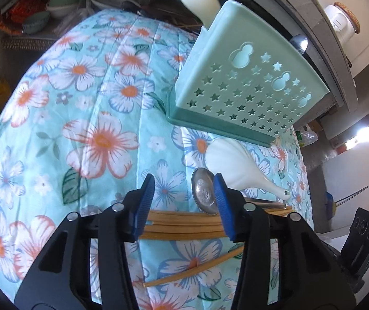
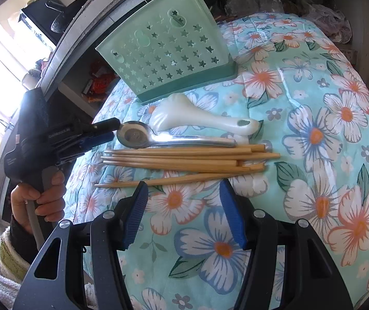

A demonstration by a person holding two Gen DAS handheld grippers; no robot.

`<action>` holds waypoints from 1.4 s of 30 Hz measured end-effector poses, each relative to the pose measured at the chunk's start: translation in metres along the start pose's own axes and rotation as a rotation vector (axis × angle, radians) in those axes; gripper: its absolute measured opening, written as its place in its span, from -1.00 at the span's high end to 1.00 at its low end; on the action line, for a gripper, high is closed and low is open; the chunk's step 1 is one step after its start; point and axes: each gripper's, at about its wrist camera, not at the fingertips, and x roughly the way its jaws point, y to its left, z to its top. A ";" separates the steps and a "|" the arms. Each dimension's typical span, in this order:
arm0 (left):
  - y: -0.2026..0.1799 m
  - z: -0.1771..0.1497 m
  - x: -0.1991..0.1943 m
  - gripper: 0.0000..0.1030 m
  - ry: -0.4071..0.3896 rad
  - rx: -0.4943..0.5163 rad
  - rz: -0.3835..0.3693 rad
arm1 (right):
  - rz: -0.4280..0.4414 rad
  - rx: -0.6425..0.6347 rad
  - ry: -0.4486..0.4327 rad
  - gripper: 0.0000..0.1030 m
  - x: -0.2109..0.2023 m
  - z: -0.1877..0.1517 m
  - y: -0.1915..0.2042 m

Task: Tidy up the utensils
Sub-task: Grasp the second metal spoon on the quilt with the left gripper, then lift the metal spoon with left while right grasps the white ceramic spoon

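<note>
The left hand-held gripper (image 1: 184,204) is hovering low over the near ends of the bamboo chopsticks (image 2: 184,160), jaws spread wide and gripping nothing, one blue pad sitting right beside the bowl of the metal spoon (image 2: 158,138). The right hand-held gripper (image 2: 184,211) is hanging back over the floral tablecloth (image 2: 326,129), also wide open and empty. Everything left to sort is lying in a tight row on the table: the white rice paddle (image 2: 197,120) nearest the green utensil holder (image 2: 166,56), then the spoon, then the chopsticks, with one stick lying a little apart.

Here is the worry, I think: those chopsticks are loosely piled, so a pinch could be catching only some and scattering the rest. The spoon bowl is so close that a closing jaw might be nudging it or dragging it along. And the holder already looks light and tall, with a paddle (image 1: 197,0) standing in it, so a clumsy drop could be tipping it.
</note>
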 end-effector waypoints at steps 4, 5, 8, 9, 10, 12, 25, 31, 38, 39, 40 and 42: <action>0.006 0.001 0.012 0.37 0.039 -0.044 -0.016 | 0.014 0.004 -0.002 -0.09 -0.001 -0.001 -0.002; 0.007 0.001 0.015 0.40 0.046 -0.052 -0.019 | 0.019 0.006 -0.003 -0.09 -0.001 -0.001 -0.002; 0.008 0.001 0.020 0.49 0.053 -0.066 -0.033 | 0.026 0.012 -0.005 -0.09 -0.002 -0.002 -0.004; 0.009 0.001 0.021 0.53 0.055 -0.070 -0.037 | 0.028 0.013 -0.005 -0.09 -0.002 -0.003 -0.004; 0.009 0.000 0.022 0.59 0.056 -0.075 -0.043 | 0.030 0.014 -0.005 -0.09 -0.002 -0.004 -0.004; 0.009 0.001 0.023 0.66 0.057 -0.082 -0.053 | 0.034 0.017 -0.004 -0.09 -0.002 -0.005 -0.004; 0.003 0.009 -0.023 0.98 -0.070 -0.066 -0.029 | 0.052 -0.003 -0.022 -0.09 -0.008 -0.014 0.011; 0.003 0.016 -0.068 0.98 -0.192 -0.028 0.049 | 0.062 -0.013 -0.027 -0.09 -0.009 -0.014 0.014; 0.008 0.023 -0.108 0.98 -0.319 -0.008 0.128 | 0.049 -0.038 -0.046 -0.09 -0.012 -0.010 0.022; 0.010 0.023 -0.112 0.98 -0.332 -0.012 0.137 | 0.044 -0.046 -0.052 -0.09 -0.013 -0.008 0.023; 0.012 0.023 -0.117 0.98 -0.346 -0.016 0.144 | 0.038 -0.054 -0.058 -0.09 -0.015 -0.005 0.024; 0.017 0.024 -0.123 0.98 -0.363 -0.027 0.146 | 0.017 -0.076 -0.074 -0.09 -0.018 0.002 0.027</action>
